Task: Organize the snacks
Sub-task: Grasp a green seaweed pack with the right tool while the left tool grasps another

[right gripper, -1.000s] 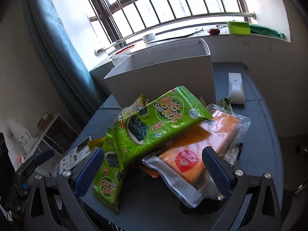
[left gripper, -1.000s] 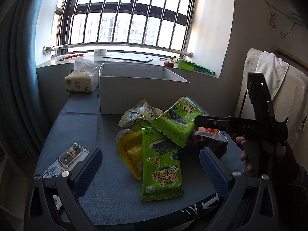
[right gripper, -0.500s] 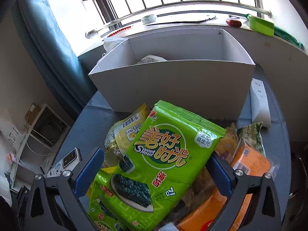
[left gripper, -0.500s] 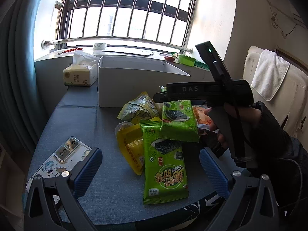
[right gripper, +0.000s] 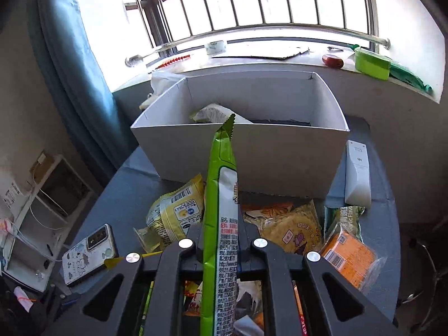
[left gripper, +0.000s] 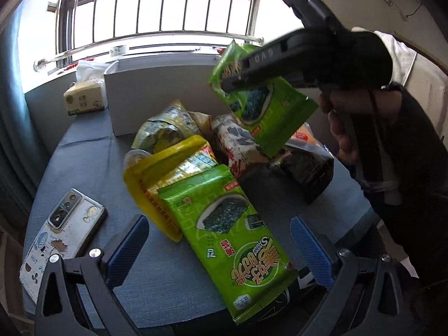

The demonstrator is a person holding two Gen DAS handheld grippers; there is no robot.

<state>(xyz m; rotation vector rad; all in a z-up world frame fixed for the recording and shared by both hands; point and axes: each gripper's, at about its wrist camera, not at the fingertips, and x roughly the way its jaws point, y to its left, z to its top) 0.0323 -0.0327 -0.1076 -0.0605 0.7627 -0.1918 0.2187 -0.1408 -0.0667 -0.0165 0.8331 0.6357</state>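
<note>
My right gripper (right gripper: 221, 240) is shut on a green seaweed snack pack (right gripper: 221, 196), held edge-on and lifted above the snack pile, in front of the white box (right gripper: 252, 151). In the left wrist view the same pack (left gripper: 266, 106) hangs in the air under the right gripper (left gripper: 238, 78). The box holds at least one packet (right gripper: 215, 113). My left gripper (left gripper: 218, 246) is open and empty, low over a second green seaweed pack (left gripper: 235, 238) that lies on a yellow pack (left gripper: 162, 179) on the blue table.
More snack packs lie in a pile: a pale yellow one (right gripper: 176, 212), an orange one (right gripper: 350, 254). A phone (left gripper: 61, 235) lies at the table's left front. A tissue pack (left gripper: 84, 98) stands left of the box, a white remote (right gripper: 357, 173) on its right.
My right gripper closed on the green seaweed pack and lifted it off the pile, turning it edge-on toward the box. My left gripper moved slightly closer to the pile.
</note>
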